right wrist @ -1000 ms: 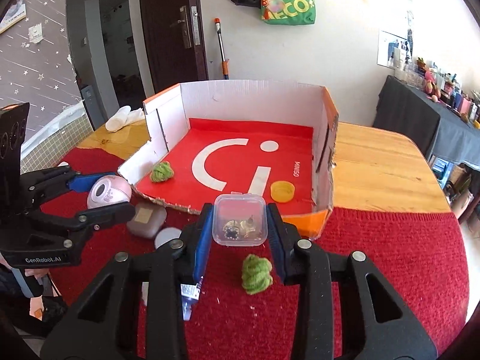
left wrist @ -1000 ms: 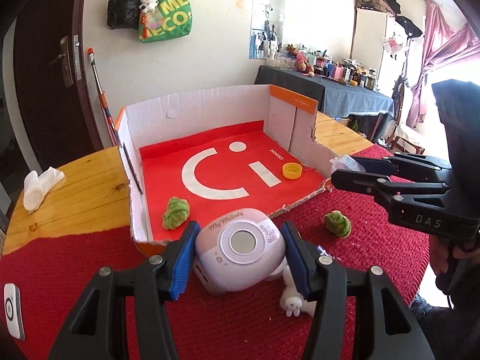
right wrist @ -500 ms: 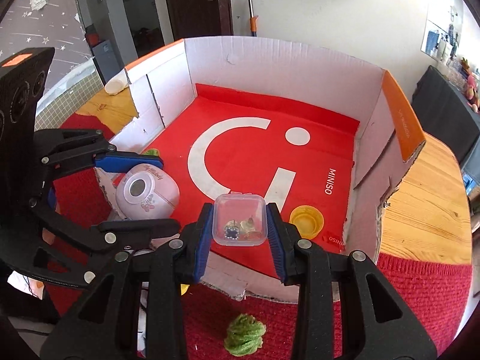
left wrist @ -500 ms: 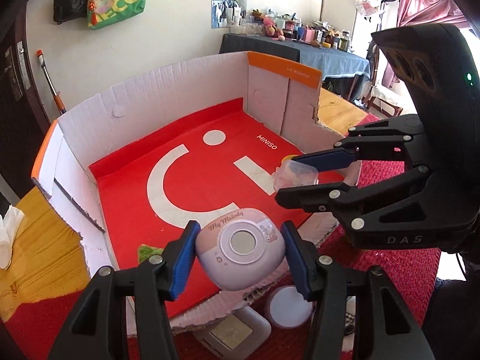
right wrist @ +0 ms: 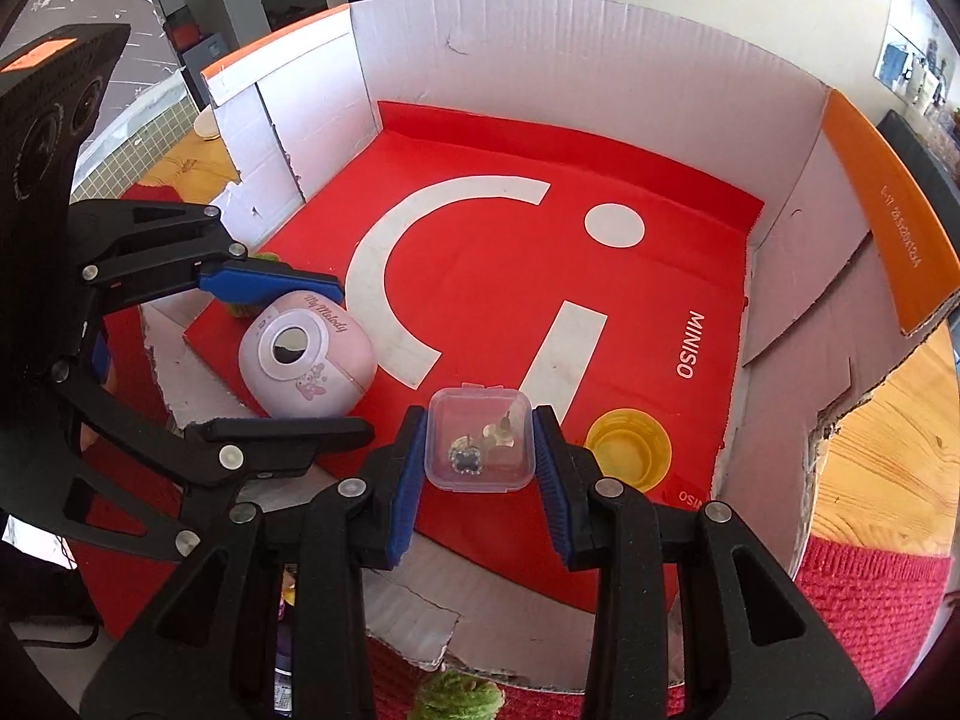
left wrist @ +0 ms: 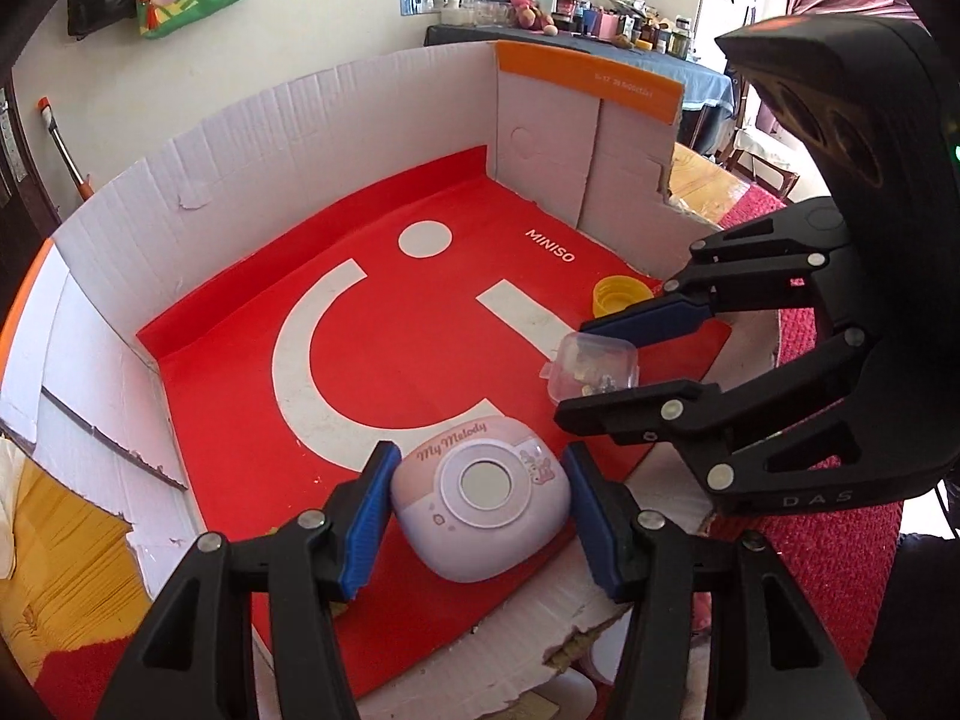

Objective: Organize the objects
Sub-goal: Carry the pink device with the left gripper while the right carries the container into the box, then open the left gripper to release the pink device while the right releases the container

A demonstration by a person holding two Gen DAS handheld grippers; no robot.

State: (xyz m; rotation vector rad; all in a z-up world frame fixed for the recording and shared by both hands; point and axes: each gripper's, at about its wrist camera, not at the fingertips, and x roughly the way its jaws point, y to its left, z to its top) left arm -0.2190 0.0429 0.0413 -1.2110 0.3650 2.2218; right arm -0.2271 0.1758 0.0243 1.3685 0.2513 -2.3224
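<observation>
Left wrist view
Left gripper point(left wrist: 477, 510): its 2 blue pads pinch the pink My Melody case point(left wrist: 480, 507) by its sides.
Case position: between the fingertips, over the near edge of the red floor of the cardboard box point(left wrist: 336, 138); whether it already touches the floor I cannot tell.
Right gripper point(left wrist: 606, 366): ahead and to the right of the left one, clamping the clear plastic box point(left wrist: 591, 369).
Release advice: lower the case flat onto the floor before spreading the pads, so it does not tip over the torn front lip.

Right wrist view
Right gripper: pads pressed on 2 opposite sides of the clear plastic box, small trinkets visible inside.
Yellow cap point(right wrist: 627, 447): just right of the right pad, lying on the floor.
Placement advice: set the box down left of the cap, clear of it.
Left gripper: to the left, near; open 1 hand at a time to avoid knocking the other.
</observation>
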